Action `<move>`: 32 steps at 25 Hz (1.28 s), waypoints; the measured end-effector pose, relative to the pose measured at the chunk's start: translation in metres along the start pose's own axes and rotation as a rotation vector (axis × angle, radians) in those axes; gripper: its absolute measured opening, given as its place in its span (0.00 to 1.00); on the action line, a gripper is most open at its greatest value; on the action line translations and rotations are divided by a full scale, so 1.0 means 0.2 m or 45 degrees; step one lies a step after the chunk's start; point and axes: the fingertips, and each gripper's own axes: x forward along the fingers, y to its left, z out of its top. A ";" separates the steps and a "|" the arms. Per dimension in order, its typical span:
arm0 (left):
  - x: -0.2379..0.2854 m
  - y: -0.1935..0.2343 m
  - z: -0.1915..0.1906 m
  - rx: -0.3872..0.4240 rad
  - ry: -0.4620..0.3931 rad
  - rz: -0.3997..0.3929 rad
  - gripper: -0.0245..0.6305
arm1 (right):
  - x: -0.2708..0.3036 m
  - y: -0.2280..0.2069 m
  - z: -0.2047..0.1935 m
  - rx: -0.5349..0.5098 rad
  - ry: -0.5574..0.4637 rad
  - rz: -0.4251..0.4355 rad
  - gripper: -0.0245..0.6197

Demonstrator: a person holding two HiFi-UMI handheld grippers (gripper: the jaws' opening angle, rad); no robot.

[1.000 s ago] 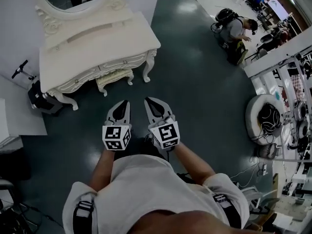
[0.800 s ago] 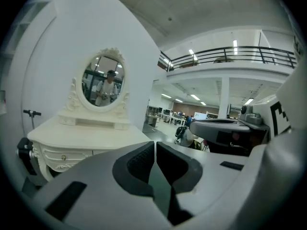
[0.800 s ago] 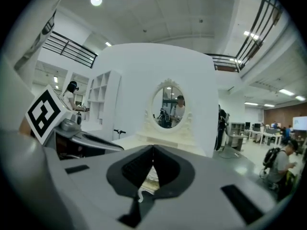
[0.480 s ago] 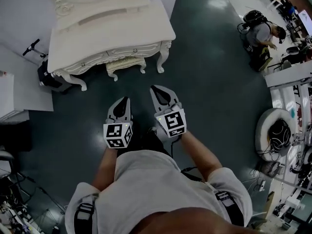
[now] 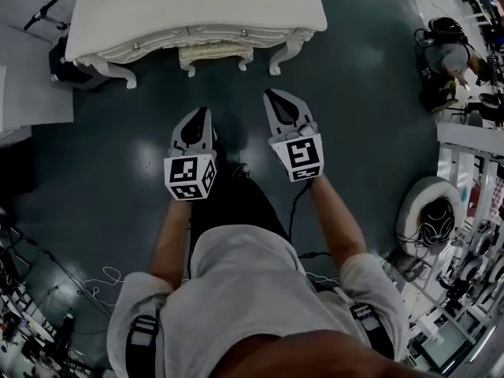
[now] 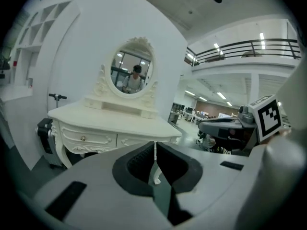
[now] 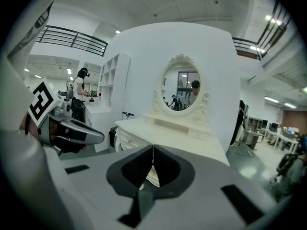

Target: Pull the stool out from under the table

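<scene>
The step in hand is the approach; nothing is gripped yet. The left claw (image 5: 201,111) and the right claw (image 5: 271,93) are held out in front of the person, side by side, both pointing toward the table (image 5: 197,6). Both are clenched on nothing. In each gripper view the two jaws meet at their tips, with only a sliver of the room showing through the hollow behind them.

The stool (image 5: 214,52) stands ahead of both claws and well apart from them, tucked under the front edge of the table between its curved legs. In the head view only the cream front of the seat and two short legs show; the rest is hidden beneath the tabletop. It sits ahead and slightly to the right of the left claw, and ahead and to the left of the right claw. Bare dark floor (image 5: 236,85) lies between the claws and the stool.

As I judge it, the next move calls for carrying both claws forward and lower, down to seat height. The jaws then need to part before they arrive, since they cannot take hold as they stand. A sound grip would be one claw on each side of the seat's front rim, or on the front legs. The pull should then come straight back toward the person, so the stool slides out between the table legs without catching them.
</scene>
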 end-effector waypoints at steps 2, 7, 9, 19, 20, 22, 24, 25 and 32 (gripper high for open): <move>0.06 0.08 -0.07 0.002 0.011 0.015 0.07 | 0.11 0.02 -0.08 0.034 0.031 0.003 0.06; 0.23 0.28 -0.22 0.059 0.049 0.060 0.07 | 0.38 0.07 -0.26 0.065 0.093 0.053 0.06; 0.29 0.37 -0.29 0.087 0.078 0.088 0.07 | 0.47 0.08 -0.35 0.074 0.123 0.068 0.06; 0.60 0.72 -0.68 0.221 0.213 0.146 0.07 | 0.88 -0.01 -0.80 -0.010 0.202 0.030 0.06; 0.64 0.75 -0.72 0.257 0.228 0.144 0.07 | 0.92 -0.02 -0.85 -0.036 0.214 0.023 0.06; 0.71 0.80 -0.78 0.339 0.241 0.145 0.07 | 0.98 -0.03 -0.95 -0.089 0.229 0.019 0.06; 0.78 0.85 -0.84 0.404 0.235 0.151 0.07 | 1.02 -0.03 -1.04 -0.131 0.237 0.018 0.06; 0.81 0.87 -0.86 0.424 0.227 0.153 0.07 | 1.05 -0.04 -1.09 -0.144 0.239 0.014 0.06; 1.07 1.02 -1.08 0.365 0.186 0.194 0.07 | 1.20 -0.14 -1.42 -0.065 0.238 -0.026 0.06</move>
